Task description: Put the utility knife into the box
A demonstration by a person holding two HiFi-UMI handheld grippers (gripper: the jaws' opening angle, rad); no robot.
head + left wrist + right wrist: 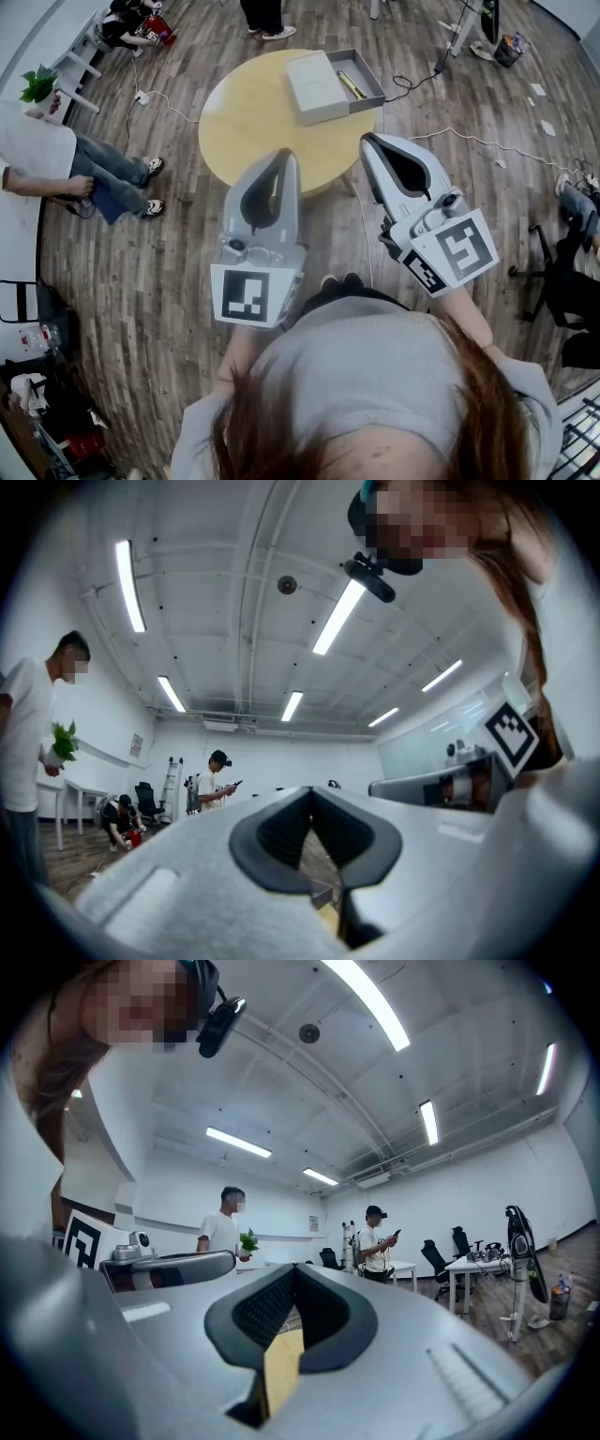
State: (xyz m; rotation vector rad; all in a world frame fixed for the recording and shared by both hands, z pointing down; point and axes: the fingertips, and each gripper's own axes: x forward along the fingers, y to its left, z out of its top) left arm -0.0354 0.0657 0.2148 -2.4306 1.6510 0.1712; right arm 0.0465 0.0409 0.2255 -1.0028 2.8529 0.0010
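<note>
A round yellow table (253, 122) stands ahead of me in the head view. On its far right side sits a grey box (368, 77) with a pale lid (316, 86) resting on its left part. A yellow utility knife (352, 85) lies inside the box's uncovered part. My left gripper (289, 155) is held over the table's near edge, shut, with nothing between its jaws. My right gripper (367, 141) hangs beside it, also shut and empty. Both point toward the table, well short of the box. In the left gripper view the jaws of the left gripper (312, 794) meet at the tips, as do those of the right gripper (293, 1269) in its own view.
A seated person (94, 173) is at the left, and another pair of feet (267, 33) stands beyond the table. Cables (469, 141) trail over the wood floor. An office chair (562, 281) is at the right. A person holding a plant (223, 1232) and one with a phone (375, 1241) stand across the room.
</note>
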